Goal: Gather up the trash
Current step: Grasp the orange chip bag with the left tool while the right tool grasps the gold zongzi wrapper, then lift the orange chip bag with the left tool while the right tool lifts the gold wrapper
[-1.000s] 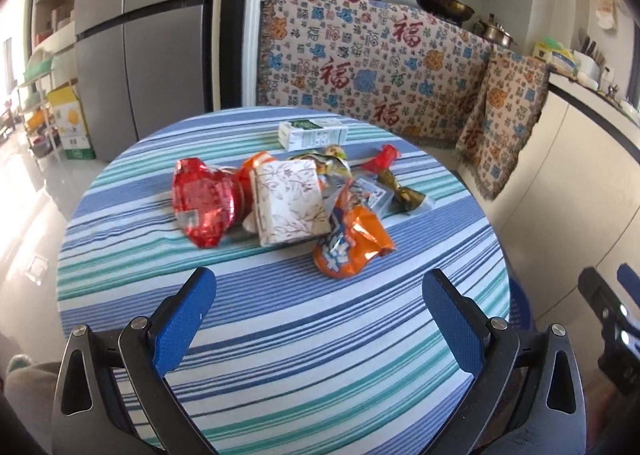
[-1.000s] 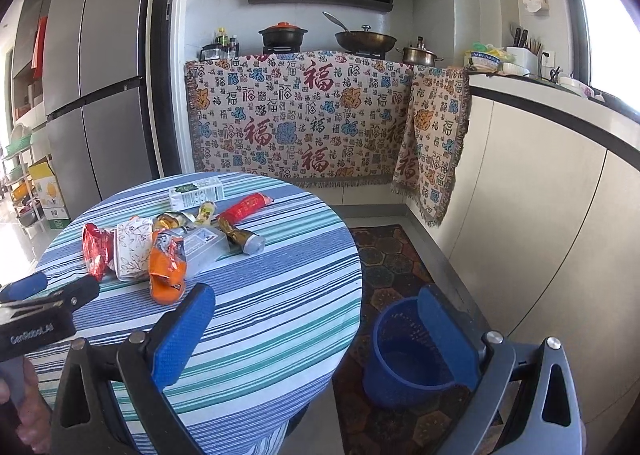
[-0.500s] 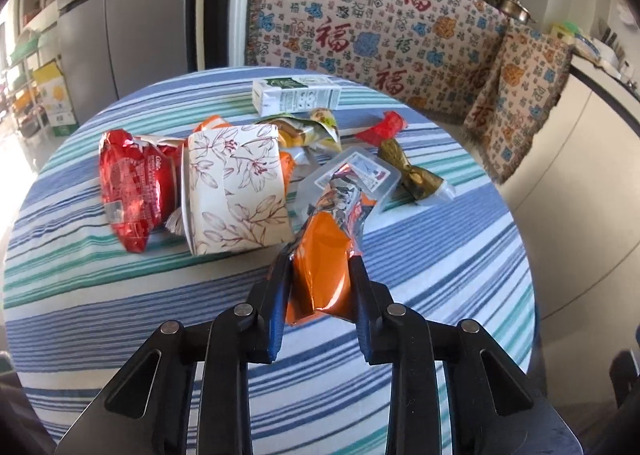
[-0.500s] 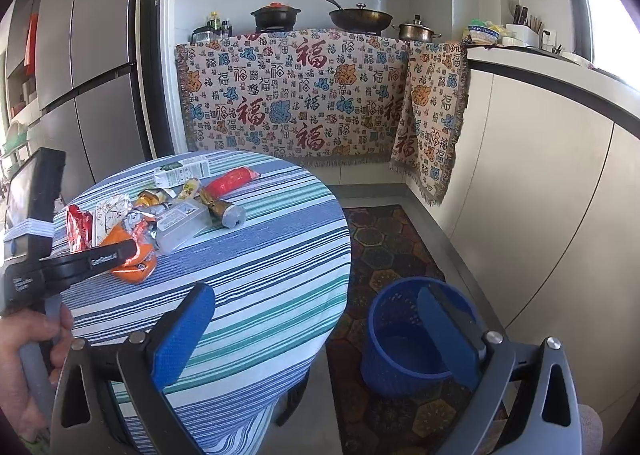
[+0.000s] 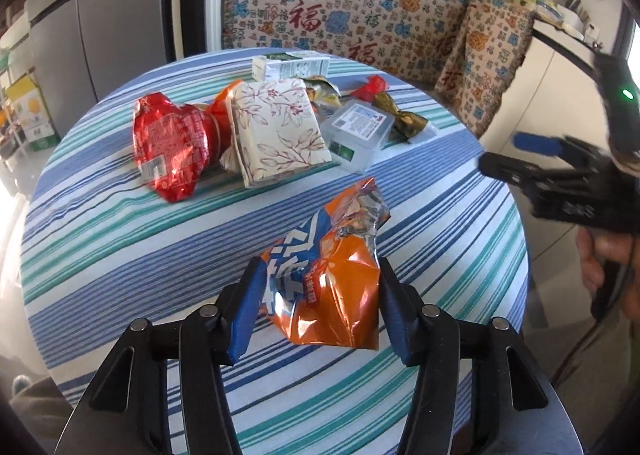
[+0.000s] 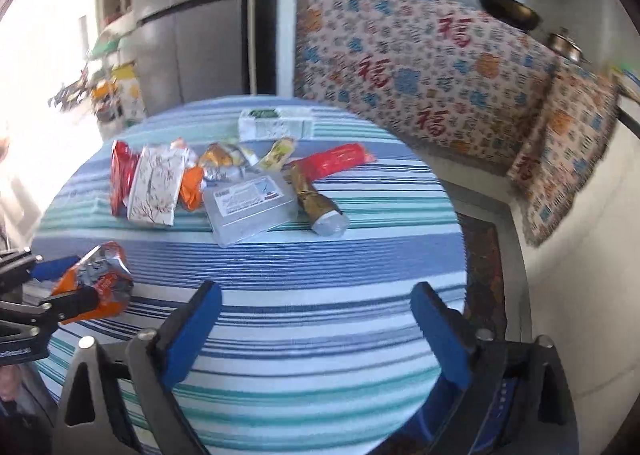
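My left gripper (image 5: 320, 307) is shut on an orange snack bag (image 5: 332, 275) and holds it above the near part of the round striped table (image 5: 120, 255). The bag also shows at the left of the right wrist view (image 6: 96, 283). My right gripper (image 6: 316, 331) is open and empty over the table's near edge; it shows at the right of the left wrist view (image 5: 536, 151). A pile of trash lies farther back: a red bag (image 5: 172, 147), a floral packet (image 5: 280, 131), a clear plastic box (image 5: 356, 135), a gold wrapper (image 6: 316, 199) and a red wrapper (image 6: 336, 161).
A white carton (image 5: 292, 67) lies at the table's far edge. A patterned cloth (image 5: 360, 15) covers the counter behind, with pots on top. A grey fridge (image 5: 100, 15) stands at the left. A patterned rug (image 6: 484, 267) lies on the floor right of the table.
My left gripper has pulled the orange bag back from the pile toward the near edge. My right gripper has swung left from above the blue bin to over the table.
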